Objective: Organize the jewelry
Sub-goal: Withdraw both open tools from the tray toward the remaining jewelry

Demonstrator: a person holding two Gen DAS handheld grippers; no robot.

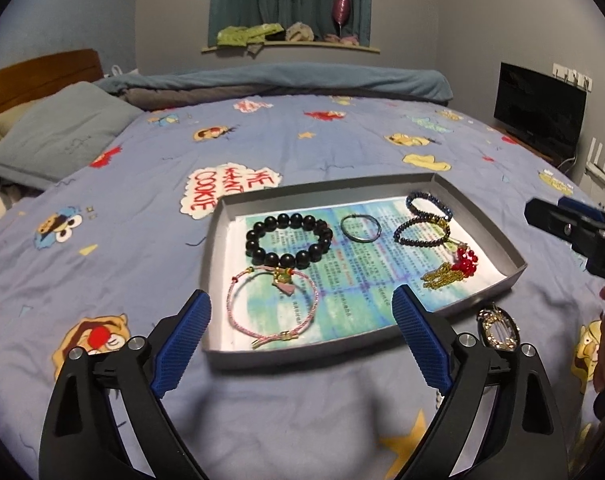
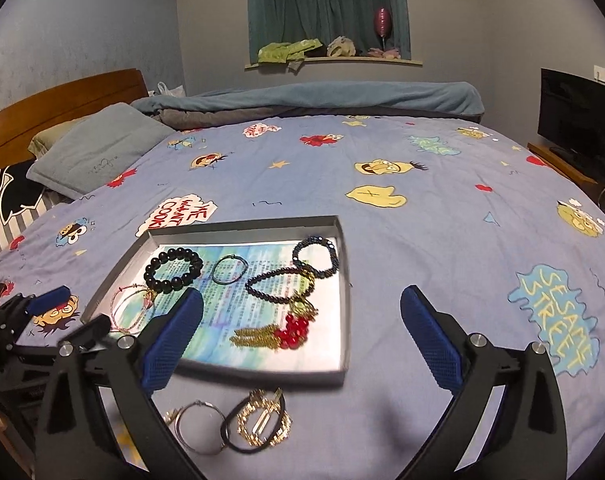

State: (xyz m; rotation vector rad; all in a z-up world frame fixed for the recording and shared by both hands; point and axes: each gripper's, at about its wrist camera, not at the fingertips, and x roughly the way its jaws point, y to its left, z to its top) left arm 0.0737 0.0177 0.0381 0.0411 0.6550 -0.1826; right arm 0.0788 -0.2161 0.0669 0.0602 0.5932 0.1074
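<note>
Right now both of my claws stand wide apart with nothing between their blue pads. My left claw (image 1: 300, 334) hovers over the near edge of the grey tray (image 1: 482, 216), and my right claw (image 2: 302, 330) hangs above the tray's near right corner and the blue cartoon-print bedspread (image 2: 422, 152).

Inside the tray, on a sheet of blue-green printed paper (image 1: 354, 276), lies the jewelry already sorted. A bracelet of big glossy black beads (image 1: 288, 240) sits at the far left, a closed round loop. Just right of it is a thin dark metal ring (image 1: 360, 229). Further right, two bracelets of small dark blue beads (image 1: 424, 220) lie as touching loops, one behind the other, joined by gold-coloured bits. Below them a cluster of red beads (image 1: 466, 262) meets a fringe of gold chains (image 1: 440, 278). At the near left lies a pink braided cord bracelet (image 1: 272, 306) with a small green and gold charm and a gold clasp.

Outside the tray, on the bedspread close in front of it, more pieces wait: a thin silver hoop (image 2: 200, 426), and beside it a gold openwork hair clip (image 2: 262, 420) lying on a black elastic band (image 2: 232, 436). The hoop and the band touch.
</note>
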